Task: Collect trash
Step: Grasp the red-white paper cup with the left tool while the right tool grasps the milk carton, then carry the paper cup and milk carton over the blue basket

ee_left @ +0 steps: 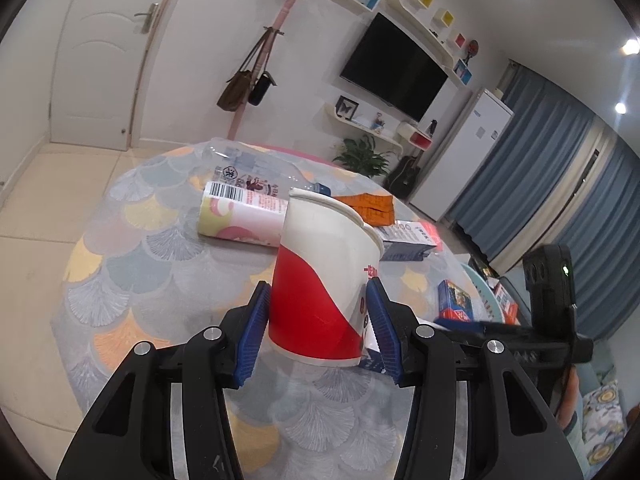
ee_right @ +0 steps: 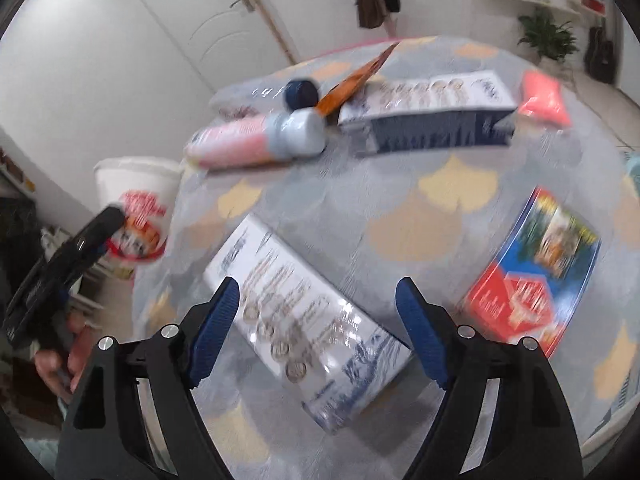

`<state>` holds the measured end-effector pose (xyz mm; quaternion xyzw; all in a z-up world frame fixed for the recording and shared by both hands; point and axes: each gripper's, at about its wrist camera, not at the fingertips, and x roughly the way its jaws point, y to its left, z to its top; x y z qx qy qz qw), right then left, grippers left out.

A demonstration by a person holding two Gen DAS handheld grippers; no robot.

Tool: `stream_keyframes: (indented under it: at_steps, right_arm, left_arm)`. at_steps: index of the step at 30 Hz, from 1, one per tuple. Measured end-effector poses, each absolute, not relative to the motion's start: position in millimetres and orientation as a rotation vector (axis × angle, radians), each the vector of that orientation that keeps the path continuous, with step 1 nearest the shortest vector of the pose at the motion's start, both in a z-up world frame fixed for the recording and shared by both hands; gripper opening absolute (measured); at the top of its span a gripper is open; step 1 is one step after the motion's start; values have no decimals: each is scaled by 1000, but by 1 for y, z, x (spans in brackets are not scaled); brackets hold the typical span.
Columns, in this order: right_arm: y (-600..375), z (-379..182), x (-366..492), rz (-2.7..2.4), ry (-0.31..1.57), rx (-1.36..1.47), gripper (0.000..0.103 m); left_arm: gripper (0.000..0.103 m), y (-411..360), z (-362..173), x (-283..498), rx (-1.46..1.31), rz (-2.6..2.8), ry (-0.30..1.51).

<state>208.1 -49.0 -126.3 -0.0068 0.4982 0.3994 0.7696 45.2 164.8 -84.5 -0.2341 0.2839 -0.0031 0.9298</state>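
Left gripper (ee_left: 318, 328) clamps a red-and-white paper cup (ee_left: 324, 280) between its blue pads, cup upright, lifted off the table, centre of left wrist view. Same cup shows at left edge of the right wrist view, beyond the table rim.

Right gripper (ee_right: 318, 332) has jaws spread wide, nothing between the pads, hovering above a white-and-blue carton (ee_right: 308, 328) lying flat in lower centre of frame.

Most trash still on the round table (ee_right: 420, 208): pink tube bottle (ee_right: 256, 140) upper centre, clear bottle with a dark blue cap (ee_right: 302, 92) behind it, orange packet (ee_right: 352, 76), second blue carton (ee_right: 432, 116), pink-red packet (ee_right: 544, 100) upper right, red-and-blue box (ee_right: 536, 272) at right.

No bin in view. Judgement: early stage, one item in hand, the rest uncollected; carton looks like the next pick.
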Motion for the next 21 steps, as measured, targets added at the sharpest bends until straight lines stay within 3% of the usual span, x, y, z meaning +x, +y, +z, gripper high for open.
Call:
stream_keyframes:
  at_steps: [14,15,16,18,21]
  right_arm:
    - [-18,-138,117,804,966,-207,76]
    - [-19,-138,115,790,953,-203,69]
    - [-23,-137,115,772,938,-207,55]
    - [-26,-134,114,713,906,-238,50]
    - [-44,-116,114,679,843,-222,49]
  left_arm:
    - [48,163,-87,43,-534,-6,589]
    - [48,160,-87,43,-530,-10,587]
    - [48,158,-86,43,-526,-16,587]
    - [48,155,-83,43,-511,-28,581]
    - [48,146,-76,42,-482,-57,558]
